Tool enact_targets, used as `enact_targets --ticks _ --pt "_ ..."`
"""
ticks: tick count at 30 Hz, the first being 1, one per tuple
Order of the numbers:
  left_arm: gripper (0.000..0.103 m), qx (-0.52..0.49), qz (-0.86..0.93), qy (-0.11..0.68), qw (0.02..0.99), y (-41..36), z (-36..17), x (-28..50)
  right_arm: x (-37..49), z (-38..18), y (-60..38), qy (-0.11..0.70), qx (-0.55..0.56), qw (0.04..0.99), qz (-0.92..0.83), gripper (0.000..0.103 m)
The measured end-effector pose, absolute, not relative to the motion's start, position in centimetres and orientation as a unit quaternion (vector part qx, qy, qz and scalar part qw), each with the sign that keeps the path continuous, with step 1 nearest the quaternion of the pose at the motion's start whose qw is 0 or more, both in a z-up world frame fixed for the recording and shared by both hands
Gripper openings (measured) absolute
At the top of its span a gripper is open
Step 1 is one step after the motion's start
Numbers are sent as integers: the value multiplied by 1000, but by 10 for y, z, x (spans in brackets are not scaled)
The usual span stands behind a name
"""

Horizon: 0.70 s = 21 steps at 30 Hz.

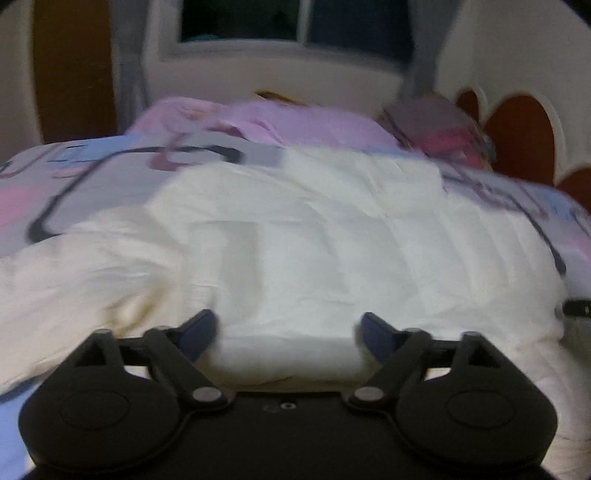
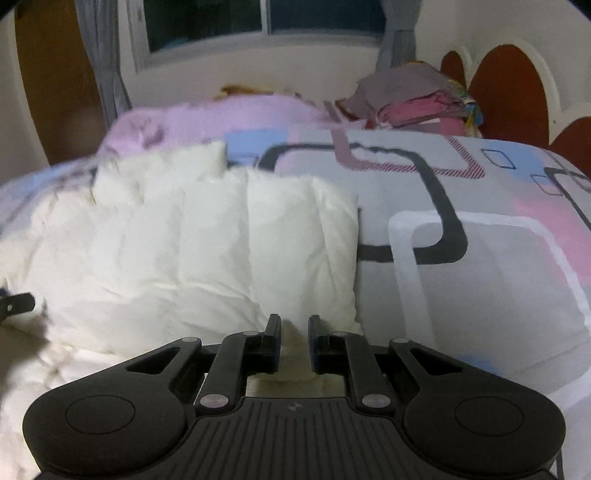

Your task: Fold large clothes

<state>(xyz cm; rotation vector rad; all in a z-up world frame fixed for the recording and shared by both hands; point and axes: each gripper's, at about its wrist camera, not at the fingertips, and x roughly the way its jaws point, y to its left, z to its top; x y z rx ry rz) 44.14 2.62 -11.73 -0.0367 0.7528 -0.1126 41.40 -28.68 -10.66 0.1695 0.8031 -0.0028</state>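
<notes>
A white quilted padded garment lies spread on the bed and fills most of the left wrist view. My left gripper hovers over its near edge, jaws wide apart, with only cloth below them and nothing held. In the right wrist view the same garment lies to the left, its folded right edge running down the middle. My right gripper sits at the garment's near right corner. Its fingers stand a narrow gap apart, with white cloth showing in the gap and the pads not pressing on it.
A bedcover with grey, pink and blue shapes lies under the garment. Behind are a lilac blanket, a stack of folded clothes, a red-brown headboard and a dark window. A black part pokes in at the edge.
</notes>
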Motion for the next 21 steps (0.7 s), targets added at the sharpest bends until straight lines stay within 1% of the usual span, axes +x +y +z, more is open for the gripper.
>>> enact_targets --ticks 1,3,4,5,6,7,8,9,13,18,21 --pt "99 -21 -41 366 929 35 -116 436 408 -102 -287 375 88 923 -7 101" --pt "100 -29 -1 367 930 59 -114 424 397 -94 -284 357 78 931 -6 101" --pt "100 -39 14 366 930 72 -111 415 393 -91 -284 354 73 933 -10 100" --pt "99 -55 36 363 929 92 -110 405 390 -89 -284 351 74 933 -14 90" --pt "92 -70 53 360 929 109 -108 397 388 -87 -285 353 79 932 -16 77" --pt "83 -87 72 356 928 128 -107 389 386 -87 -288 356 88 930 -18 72" --pt "78 -109 97 354 924 151 -108 377 384 -87 -289 358 93 929 -23 69" --pt "74 -132 117 354 918 172 -109 367 384 -88 -291 360 96 927 -30 69" --pt "69 -228 197 339 891 251 -112 332 383 -90 -297 369 102 922 -58 69" --pt "66 -292 239 315 871 312 -120 314 381 -94 -301 378 112 915 -85 69" --pt "61 -344 244 294 858 345 -129 309 378 -90 -298 376 114 914 -99 69"
